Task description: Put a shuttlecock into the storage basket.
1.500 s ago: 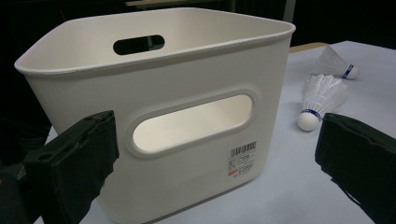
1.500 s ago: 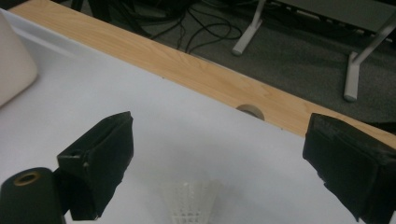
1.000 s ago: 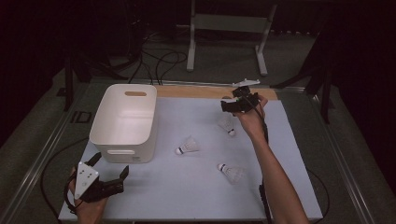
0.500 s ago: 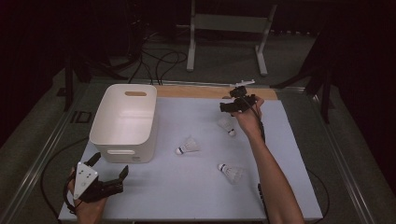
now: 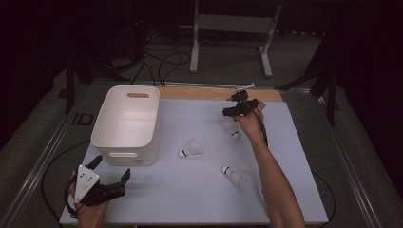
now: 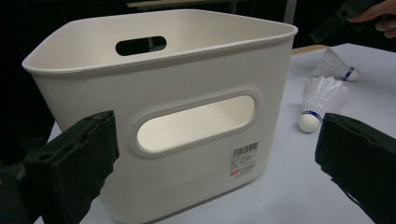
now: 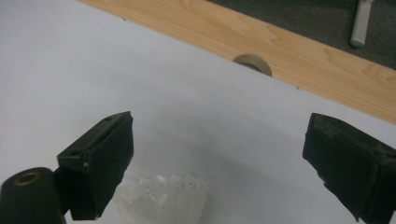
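Room: dark all round, cables on the floor (image 5: 157, 61) and a pale metal stand (image 5: 233, 23) beyond the far edge of the table
Table: white sheet (image 5: 190, 190) over the top, with a strip of bare wood (image 5: 199, 93) along the far side; the right gripper view shows a round hole (image 7: 254, 63) in that wood, ahead of the right claw
Left claw: the left gripper (image 5: 110, 172) sits at the near left corner of the sheet, held in the person's left hand (image 5: 88, 211), jaws spread wide with nothing between them
Bin: white plastic bin (image 5: 126, 126) stands just ahead of the left claw, upright; in the left gripper view its near wall (image 6: 187, 126) with an oval handle cut-out and a barcode sticker sits between the two jaws, not touched by either
Right claw: the right gripper (image 5: 231, 111) is up over the far part of the sheet, jaws wide apart and gripping nothing
Shuttlecock one: a white shuttlecock (image 5: 231, 128) lies on the sheet just under and near the right claw; its feathers (image 7: 161, 198) show low between the jaws in the right gripper view
Shuttlecock two: another shuttlecock (image 5: 190, 148) lies mid-sheet, to the right of the bin, cork toward the near left; the left gripper view has it (image 6: 322, 100) just past the right-hand jaw
Shuttlecock three: a third shuttlecock (image 5: 236, 175) lies near the person's right forearm (image 5: 273, 180), well back from the right claw
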Demonstrator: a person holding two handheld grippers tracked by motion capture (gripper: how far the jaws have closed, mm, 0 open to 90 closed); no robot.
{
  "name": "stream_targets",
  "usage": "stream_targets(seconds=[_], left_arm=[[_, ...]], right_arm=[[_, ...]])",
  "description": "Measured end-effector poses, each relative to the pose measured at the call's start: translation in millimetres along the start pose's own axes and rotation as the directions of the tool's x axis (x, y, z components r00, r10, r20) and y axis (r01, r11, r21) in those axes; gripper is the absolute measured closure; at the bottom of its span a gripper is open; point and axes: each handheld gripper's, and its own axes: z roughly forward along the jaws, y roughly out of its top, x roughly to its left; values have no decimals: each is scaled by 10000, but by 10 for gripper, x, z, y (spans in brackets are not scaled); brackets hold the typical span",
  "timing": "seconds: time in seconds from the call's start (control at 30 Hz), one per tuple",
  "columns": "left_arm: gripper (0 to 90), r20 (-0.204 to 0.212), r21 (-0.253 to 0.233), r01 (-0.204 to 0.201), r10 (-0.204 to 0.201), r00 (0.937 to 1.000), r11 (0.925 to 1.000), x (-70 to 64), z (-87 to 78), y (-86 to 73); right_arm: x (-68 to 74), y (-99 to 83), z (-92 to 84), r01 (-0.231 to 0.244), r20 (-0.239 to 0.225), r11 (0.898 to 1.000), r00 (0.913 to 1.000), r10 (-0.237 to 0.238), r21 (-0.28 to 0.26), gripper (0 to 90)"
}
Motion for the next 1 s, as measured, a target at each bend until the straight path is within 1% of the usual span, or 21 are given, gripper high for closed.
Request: stream_targets(seconds=[0.2, 0.4, 0.5, 0.57, 0.63, 0.8, 0.83, 0.87, 0.93, 1.0], left_arm=[[1, 3, -3, 0, 0, 10000, 10000, -3, 2, 0], [1, 8, -11, -16, 16, 10000, 10000, -4, 0, 1], [1, 2, -9, -21, 21, 10000, 10000, -2, -1, 1], [1, 5, -13, -16, 16, 10000, 10000, 0, -3, 0], [1, 4, -14, -18, 18, 10000, 10000, -3, -2, 0], [1, 10, -43, -3, 3, 10000, 10000, -7, -5, 1], [1, 10, -43, -3, 3, 10000, 10000, -7, -5, 1], [1, 16, -51, -18, 18, 10000, 10000, -8, -7, 2], [1, 16, -36, -29, 29, 10000, 10000, -12, -4, 1], [1, 18, -48, -33, 33, 10000, 10000, -13, -4, 2]], right_arm=[[-25, -22, 61, -167, 14, 9996, 9999, 167, 248, 88], [-46, -39, 117, -123, 98, 9987, 9999, 118, 497, 89], [-59, -50, 130, -139, 93, 9983, 9999, 134, 571, 89], [-80, -64, 140, -271, 11, 9976, 9996, 271, 643, 89], [-90, -75, 148, -284, 0, 9974, 9996, 285, 656, 90], [-90, -84, 160, -196, 35, 9968, 9998, 194, 775, 93], [-90, -84, 160, -196, 35, 9968, 9998, 194, 775, 93], [-94, -91, 162, -248, -59, 9965, 9997, 254, 797, 94], [-102, -101, 165, -263, -28, 9960, 9996, 267, 858, 94], [-116, -121, 173, -167, 23, 9954, 9999, 166, 940, 94]])
